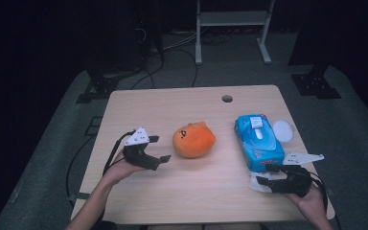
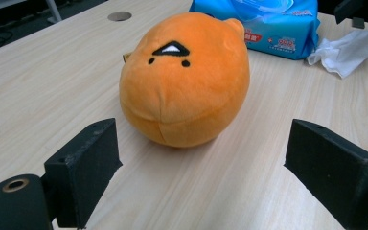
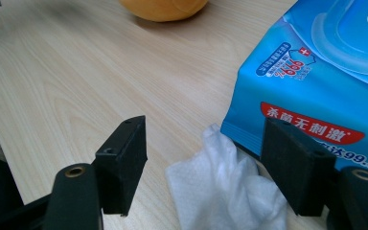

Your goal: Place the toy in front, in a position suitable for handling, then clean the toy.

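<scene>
Centrally on the worktop (image 1: 139, 103) lies an orange plush (image 1: 193, 139), its small black face marks turned toward 9 o'clock in the high view. At 9 o'clock from it the left hand-held gripper (image 1: 157, 149) is held low, jaws spread wide and empty, with the plush just beyond them; in the left gripper view nothing lies between the jaws and the plush (image 2: 184, 79).

At 3 o'clock from the plush sits a blue wipes pack (image 1: 258, 142), long axis running from 12 to 6, with a white flip lid (image 1: 256, 121) on top. A white round disc (image 1: 282, 130) lies just beside the pack at its 3 o'clock edge. A crumpled white wipe (image 1: 257, 182) lies on the wood at the pack's 6 o'clock end, touching it.

The right hand-held gripper (image 1: 264, 174) comes in from 5 o'clock, its jaws parted and gripping nothing. In the right gripper view the wipe (image 3: 225, 191) lies between the jaws, with the pack (image 3: 316, 81) crowding one jaw. Whether that jaw touches the pack cannot be told.

A round hole (image 1: 227, 98) marks the worktop near 12 o'clock. Beyond the far edge stand a white frame (image 1: 232, 28) and dark stands with cables on the grey floor (image 1: 345, 120).
</scene>
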{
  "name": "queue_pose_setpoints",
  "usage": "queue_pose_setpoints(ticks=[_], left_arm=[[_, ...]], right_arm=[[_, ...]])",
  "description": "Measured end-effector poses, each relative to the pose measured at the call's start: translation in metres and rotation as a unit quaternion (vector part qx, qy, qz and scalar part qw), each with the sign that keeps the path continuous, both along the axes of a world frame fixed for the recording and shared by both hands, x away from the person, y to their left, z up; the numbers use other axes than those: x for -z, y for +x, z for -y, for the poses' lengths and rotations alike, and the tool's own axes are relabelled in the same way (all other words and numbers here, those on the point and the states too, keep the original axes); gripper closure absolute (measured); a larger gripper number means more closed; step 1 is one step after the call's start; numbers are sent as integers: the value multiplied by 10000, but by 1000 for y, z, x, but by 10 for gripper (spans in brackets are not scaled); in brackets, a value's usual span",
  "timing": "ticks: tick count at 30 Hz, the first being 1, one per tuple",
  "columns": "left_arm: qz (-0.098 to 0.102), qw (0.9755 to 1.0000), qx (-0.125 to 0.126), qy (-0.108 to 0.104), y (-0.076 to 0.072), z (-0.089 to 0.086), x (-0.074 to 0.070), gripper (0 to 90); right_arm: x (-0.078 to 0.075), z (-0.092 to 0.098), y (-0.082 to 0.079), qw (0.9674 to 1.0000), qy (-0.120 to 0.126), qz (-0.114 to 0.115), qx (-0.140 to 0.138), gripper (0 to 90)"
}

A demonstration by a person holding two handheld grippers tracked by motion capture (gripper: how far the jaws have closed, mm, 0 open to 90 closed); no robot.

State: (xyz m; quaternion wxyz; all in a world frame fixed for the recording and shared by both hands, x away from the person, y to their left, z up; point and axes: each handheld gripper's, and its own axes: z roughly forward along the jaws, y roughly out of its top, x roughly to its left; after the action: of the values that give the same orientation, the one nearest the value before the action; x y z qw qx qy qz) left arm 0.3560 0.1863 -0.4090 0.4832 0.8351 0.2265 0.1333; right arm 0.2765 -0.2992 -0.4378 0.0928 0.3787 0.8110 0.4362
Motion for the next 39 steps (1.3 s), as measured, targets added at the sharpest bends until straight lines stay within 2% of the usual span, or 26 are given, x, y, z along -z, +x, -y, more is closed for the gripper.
queue_pose_setpoints(ticks=[7,26,39], left_arm=[[-32,10000,-60,-28,-7,-11,4,105],[-118,9997,-181,-72,-18,-27,15,96],[-235,9991,-346,-37,-33,-45,30,96]], right_arm=[[0,1,0,10000,9,-15,37,313],[0,4,-2,10000,9,2,53,304],[0,0,0,10000,1,-5,13,302]])
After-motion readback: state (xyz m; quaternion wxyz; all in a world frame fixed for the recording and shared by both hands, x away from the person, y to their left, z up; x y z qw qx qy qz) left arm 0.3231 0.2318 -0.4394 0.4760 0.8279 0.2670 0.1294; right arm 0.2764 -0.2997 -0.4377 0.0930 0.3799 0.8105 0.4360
